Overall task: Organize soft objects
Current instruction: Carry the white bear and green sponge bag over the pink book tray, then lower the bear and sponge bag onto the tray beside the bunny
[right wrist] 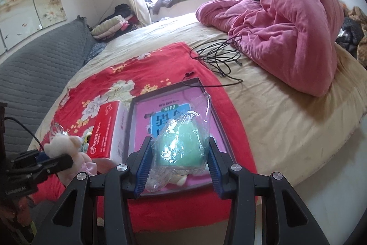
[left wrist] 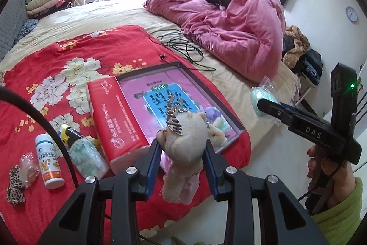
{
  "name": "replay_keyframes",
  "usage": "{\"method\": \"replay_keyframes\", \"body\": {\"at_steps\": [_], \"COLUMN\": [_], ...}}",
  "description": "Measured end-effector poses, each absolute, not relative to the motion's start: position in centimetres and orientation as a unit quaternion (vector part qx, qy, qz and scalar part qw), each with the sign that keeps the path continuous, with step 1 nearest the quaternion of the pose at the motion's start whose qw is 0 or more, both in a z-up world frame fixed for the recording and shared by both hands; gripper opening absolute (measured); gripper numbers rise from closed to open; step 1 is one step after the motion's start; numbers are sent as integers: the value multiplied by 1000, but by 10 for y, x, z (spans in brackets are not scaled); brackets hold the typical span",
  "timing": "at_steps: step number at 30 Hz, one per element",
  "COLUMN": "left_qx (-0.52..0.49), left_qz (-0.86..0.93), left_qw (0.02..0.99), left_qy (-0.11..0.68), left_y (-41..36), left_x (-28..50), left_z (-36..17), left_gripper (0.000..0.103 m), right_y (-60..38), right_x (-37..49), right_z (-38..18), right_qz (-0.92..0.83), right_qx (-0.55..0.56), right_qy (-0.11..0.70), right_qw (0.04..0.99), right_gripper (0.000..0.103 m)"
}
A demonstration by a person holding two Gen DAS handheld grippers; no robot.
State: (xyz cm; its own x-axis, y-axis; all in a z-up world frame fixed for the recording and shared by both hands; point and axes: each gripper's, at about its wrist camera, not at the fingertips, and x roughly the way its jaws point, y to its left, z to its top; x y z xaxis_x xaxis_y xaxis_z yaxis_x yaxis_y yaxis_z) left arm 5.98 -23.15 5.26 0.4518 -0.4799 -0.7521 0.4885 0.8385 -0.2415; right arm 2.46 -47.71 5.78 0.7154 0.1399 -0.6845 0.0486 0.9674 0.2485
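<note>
My left gripper (left wrist: 182,150) is shut on a cream plush bear keychain (left wrist: 183,144) with a metal chain, held above the near corner of a shallow box (left wrist: 238,128) with a pink and blue lining. A small plush toy (left wrist: 216,130) lies in that box. My right gripper (right wrist: 180,155) is shut on a green soft toy in a clear plastic bag (right wrist: 181,144), held over the same box (right wrist: 132,116). The right gripper also shows in the left wrist view (left wrist: 263,105), and the left gripper with the bear shows in the right wrist view (right wrist: 62,153).
A red tissue pack (left wrist: 117,116) lies beside the box on a red floral blanket (left wrist: 45,66). A white bottle (left wrist: 49,162), a spray bottle (left wrist: 84,150) and a leopard scrunchie (left wrist: 15,185) lie at the left. A black cable (left wrist: 181,45) and a pink quilt (left wrist: 238,22) lie behind.
</note>
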Motion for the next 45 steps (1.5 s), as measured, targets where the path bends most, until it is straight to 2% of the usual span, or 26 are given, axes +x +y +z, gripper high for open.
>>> {"method": "replay_keyframes", "body": {"at_steps": [11,22,28,45], "left_qx": [32,65,41,47], "left_qz": [-294,-296,-293,-274], "left_qw": [836,821,803,813], "left_qy": [463,484,516,511], "left_y": [-260,-291,-292,-303], "left_x": [64,77,97,132], "left_z": [28,-14,-37,-54], "left_gripper": [37,37,37,36], "right_y": [-484,-493,-493,-489], "right_x": [26,34,39,64], "right_z": [49,10,-7,-38], "right_qz": [16,9,8,5], "right_qx": [116,115,115,110], "right_qy": [389,433,452,480], "right_qw": [914,894,885,871], "right_gripper": [47,47,47,47]}}
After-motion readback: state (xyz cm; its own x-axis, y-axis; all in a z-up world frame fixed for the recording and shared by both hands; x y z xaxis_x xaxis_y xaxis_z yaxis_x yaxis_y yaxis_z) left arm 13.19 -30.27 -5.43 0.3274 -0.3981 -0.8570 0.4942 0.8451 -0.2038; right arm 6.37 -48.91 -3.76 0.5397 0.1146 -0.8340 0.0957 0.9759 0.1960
